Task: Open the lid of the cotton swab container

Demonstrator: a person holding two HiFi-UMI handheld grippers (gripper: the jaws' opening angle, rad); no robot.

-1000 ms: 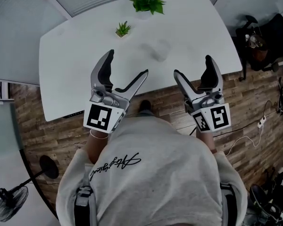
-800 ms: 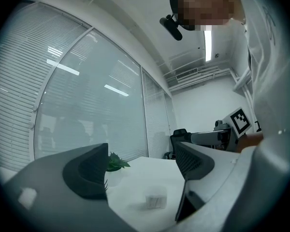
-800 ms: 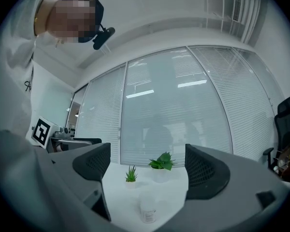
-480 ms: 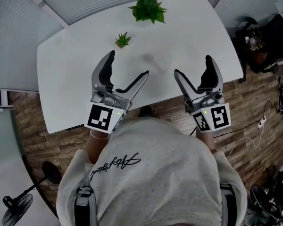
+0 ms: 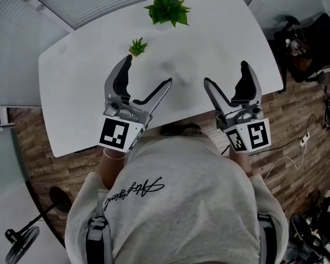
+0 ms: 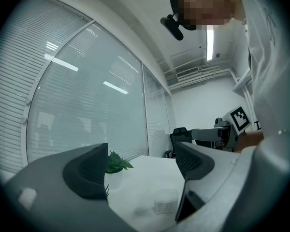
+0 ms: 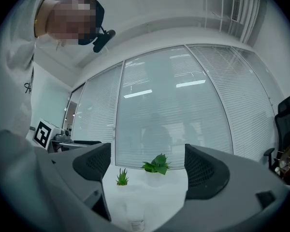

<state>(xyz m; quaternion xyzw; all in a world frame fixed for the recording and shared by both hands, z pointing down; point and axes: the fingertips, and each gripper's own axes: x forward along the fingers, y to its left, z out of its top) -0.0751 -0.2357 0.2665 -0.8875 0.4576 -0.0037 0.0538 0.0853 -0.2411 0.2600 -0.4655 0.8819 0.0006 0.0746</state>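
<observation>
From above the person's head, the head camera looks steeply down past the chest onto the white table (image 5: 88, 92). The left gripper (image 5: 148, 71) and right gripper (image 5: 226, 73) are close beneath it. Each gripper camera sits right behind its own jaws, low and nearly level, facing across the table towards the window blinds (image 7: 183, 120). All three views share the leafy potted plant (image 5: 168, 7) and the cotton swab container (image 5: 184, 70). Each gripper view catches the other gripper's marker cube (image 6: 239, 118) at its edge.

Light grey sweatshirt (image 5: 176, 202) w/ black script print (image 5: 135, 194) on chest, dark straps (image 5: 96, 232) at both shoulders. The left gripper (image 5: 148, 70) & right gripper (image 5: 225, 73) look alike: silver-grey metal bodies, black jaws w/ dotted pads, each w/ white cube (image 5: 118, 135) carrying black square markers.
</observation>
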